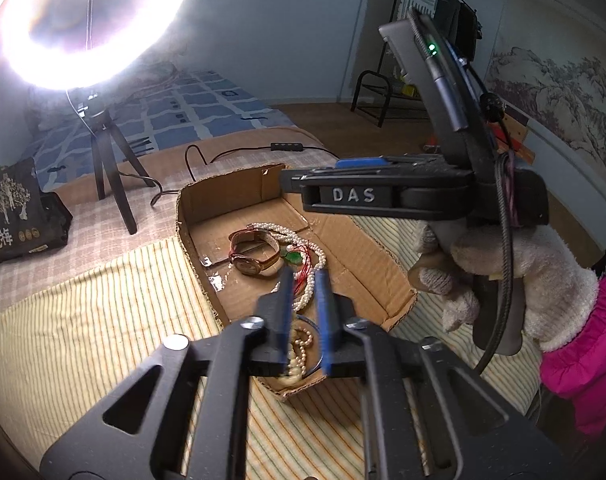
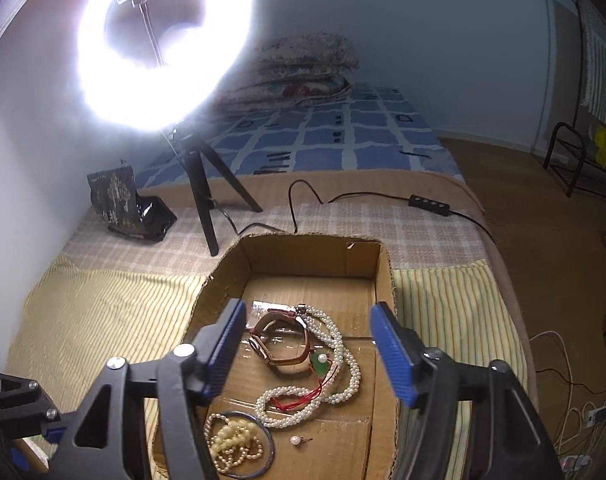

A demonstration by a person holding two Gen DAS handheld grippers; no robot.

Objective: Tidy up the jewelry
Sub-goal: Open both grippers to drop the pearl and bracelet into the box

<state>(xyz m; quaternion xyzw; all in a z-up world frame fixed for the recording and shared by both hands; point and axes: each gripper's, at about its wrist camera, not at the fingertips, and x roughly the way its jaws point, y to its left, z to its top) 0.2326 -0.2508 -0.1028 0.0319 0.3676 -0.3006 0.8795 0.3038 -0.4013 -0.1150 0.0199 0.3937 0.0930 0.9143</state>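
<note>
A shallow cardboard box [image 2: 385, 280] [image 1: 367, 248] lies on the bed. In it are a wristwatch with a brown strap [image 2: 281, 344] [image 1: 255, 252], a white pearl necklace [image 2: 343, 360] [image 1: 315, 276], a green pendant on a red cord [image 2: 321, 368] [image 1: 293, 257], a cream bead bracelet inside a blue bangle [image 2: 237, 444] [image 1: 301, 344], and a pearl ear stud [image 2: 297, 440]. My left gripper [image 1: 303, 276] hovers over the box, jaws a little apart, empty. My right gripper [image 2: 307, 312] is wide open above the watch; it shows from the side in the left wrist view [image 1: 295, 180].
A ring light on a black tripod [image 2: 207, 200] [image 1: 111, 184] stands behind the box, its cable and switch [image 2: 429, 202] trailing right. A black snack bag [image 2: 123, 208] [image 1: 19, 216] lies far left. A yellow striped cloth [image 2: 103, 320] covers the bed; the bed edge is at right.
</note>
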